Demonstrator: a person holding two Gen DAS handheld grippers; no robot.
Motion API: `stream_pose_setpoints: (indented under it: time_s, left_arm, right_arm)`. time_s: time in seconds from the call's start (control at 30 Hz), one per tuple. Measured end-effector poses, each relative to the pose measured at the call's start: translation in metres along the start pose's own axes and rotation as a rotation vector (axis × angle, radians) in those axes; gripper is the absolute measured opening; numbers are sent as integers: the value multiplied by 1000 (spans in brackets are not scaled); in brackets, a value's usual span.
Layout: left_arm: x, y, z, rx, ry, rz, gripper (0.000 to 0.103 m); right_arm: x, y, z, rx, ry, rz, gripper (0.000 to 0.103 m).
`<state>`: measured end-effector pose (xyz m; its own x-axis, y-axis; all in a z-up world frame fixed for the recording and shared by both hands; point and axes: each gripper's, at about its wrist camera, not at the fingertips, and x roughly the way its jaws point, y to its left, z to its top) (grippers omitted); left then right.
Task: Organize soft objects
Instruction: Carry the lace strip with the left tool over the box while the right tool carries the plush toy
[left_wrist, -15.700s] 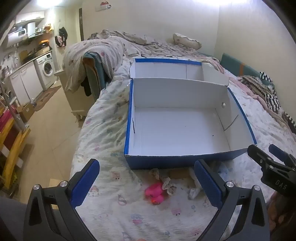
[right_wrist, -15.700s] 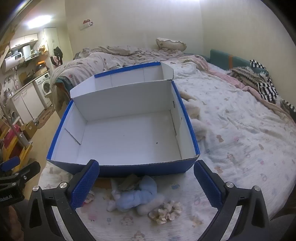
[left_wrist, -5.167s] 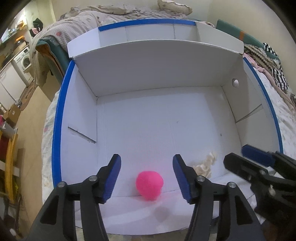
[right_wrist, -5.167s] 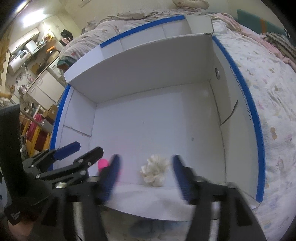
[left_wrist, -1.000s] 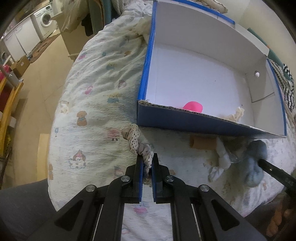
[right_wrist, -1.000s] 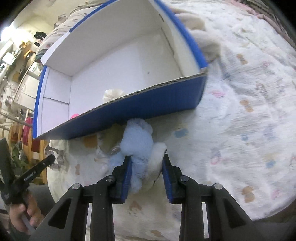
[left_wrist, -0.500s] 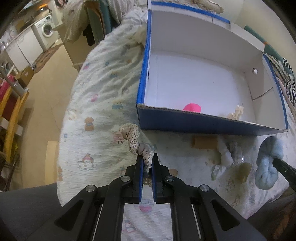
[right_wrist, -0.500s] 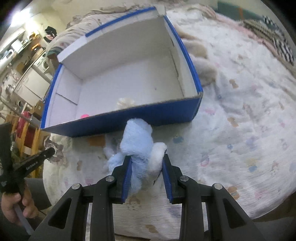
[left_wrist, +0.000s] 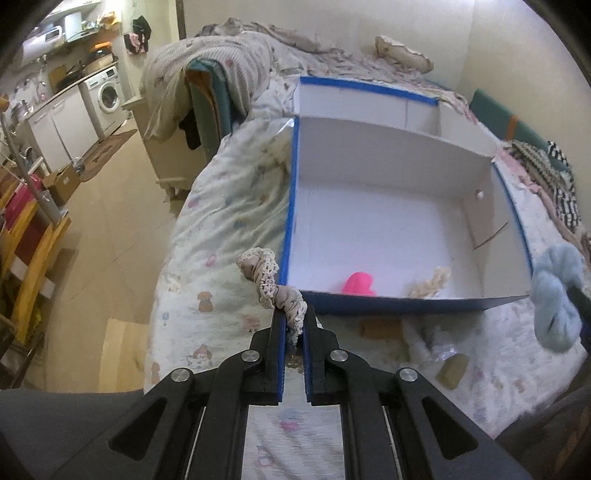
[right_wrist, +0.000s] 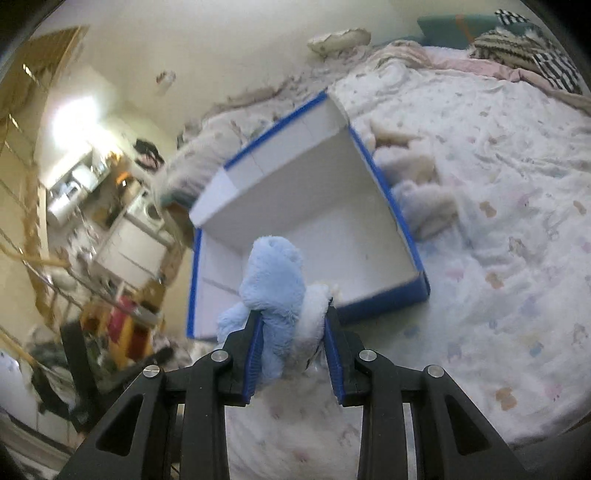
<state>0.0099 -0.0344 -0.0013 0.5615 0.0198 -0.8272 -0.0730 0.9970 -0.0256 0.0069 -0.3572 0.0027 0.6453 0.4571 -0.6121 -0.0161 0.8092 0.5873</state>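
Observation:
A blue box with a white inside (left_wrist: 373, 225) lies open on the bed; it also shows in the right wrist view (right_wrist: 325, 229). Inside, near the front wall, lie a pink soft ball (left_wrist: 357, 283) and a cream scrunchie (left_wrist: 432, 281). My left gripper (left_wrist: 294, 323) is shut on a beige lace scrunchie (left_wrist: 271, 280), held above the bed at the box's front left corner. My right gripper (right_wrist: 293, 332) is shut on a light blue plush toy (right_wrist: 275, 280), raised in front of the box. The plush also shows at the right edge of the left wrist view (left_wrist: 556, 299).
Small scraps and a tan piece (left_wrist: 380, 328) lie on the printed sheet in front of the box. Cream plush items (right_wrist: 417, 184) lie right of the box. The bed edge drops to the floor (left_wrist: 110, 236) at left, with kitchen units beyond. Striped blankets (right_wrist: 517, 40) lie far right.
Both grippers have lifted with their loads and tilted up toward the box. The blue plush has come off the bed; the right view has swung and blurred.

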Motion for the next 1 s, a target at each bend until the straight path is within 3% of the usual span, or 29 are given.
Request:
stream_pose_setpoints:
  time_s: [0.27, 0.7, 1.0]
  left_arm:
    - [-6, -19, 33, 54, -25, -21, 7]
    - [29, -66, 90, 173, -21, -34, 7]
    - [71, -93, 100, 196, -13, -87, 7]
  right_arm:
    - [10, 4, 33, 14, -22, 23, 33]
    - [66, 29, 78, -96, 21, -8, 33]
    - [110, 11, 73, -116, 87, -87, 33]
